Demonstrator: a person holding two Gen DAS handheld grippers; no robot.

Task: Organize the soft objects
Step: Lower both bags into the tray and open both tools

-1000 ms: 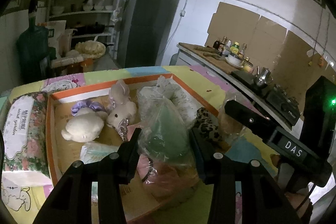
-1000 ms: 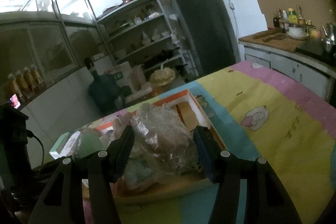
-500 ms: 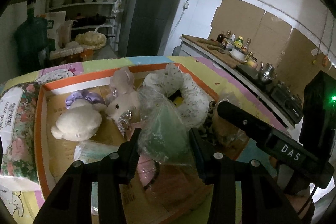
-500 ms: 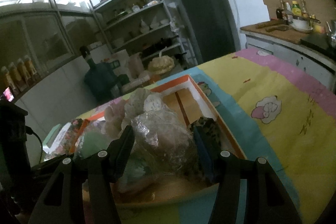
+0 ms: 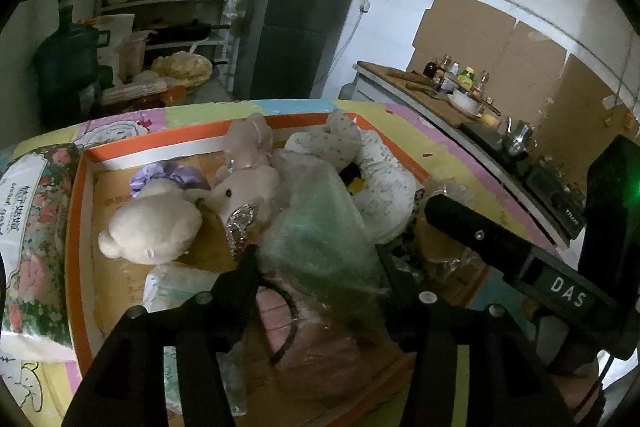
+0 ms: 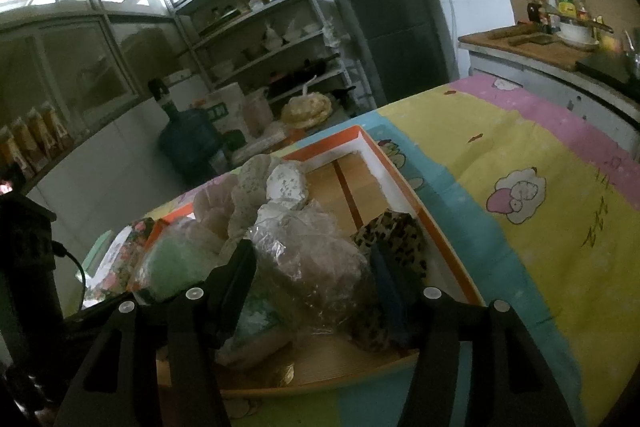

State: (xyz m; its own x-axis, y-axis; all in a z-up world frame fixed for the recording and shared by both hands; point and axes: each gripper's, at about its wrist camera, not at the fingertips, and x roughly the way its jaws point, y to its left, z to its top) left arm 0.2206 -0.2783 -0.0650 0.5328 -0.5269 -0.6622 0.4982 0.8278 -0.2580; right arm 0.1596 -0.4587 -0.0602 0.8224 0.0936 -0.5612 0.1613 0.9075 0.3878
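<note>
Left tongs [image 5: 316, 267] straddled a green soft item bagged in clear plastic [image 5: 320, 227], jaws opening and letting it down into the orange-rimmed cardboard tray [image 5: 80, 195]. Right tongs [image 6: 316, 267], just beside, bracketed a brownish bagged bundle [image 6: 320, 259], jaws likewise opening, bundle resting low in the tray. Both loads lay straight ahead between the jaws. Plush toys [image 5: 152, 227] crowded the tray's far side. Patchwork-covered counter [image 6: 520, 227]; dim kitchen, dark fridge [image 6: 392, 15].
</note>
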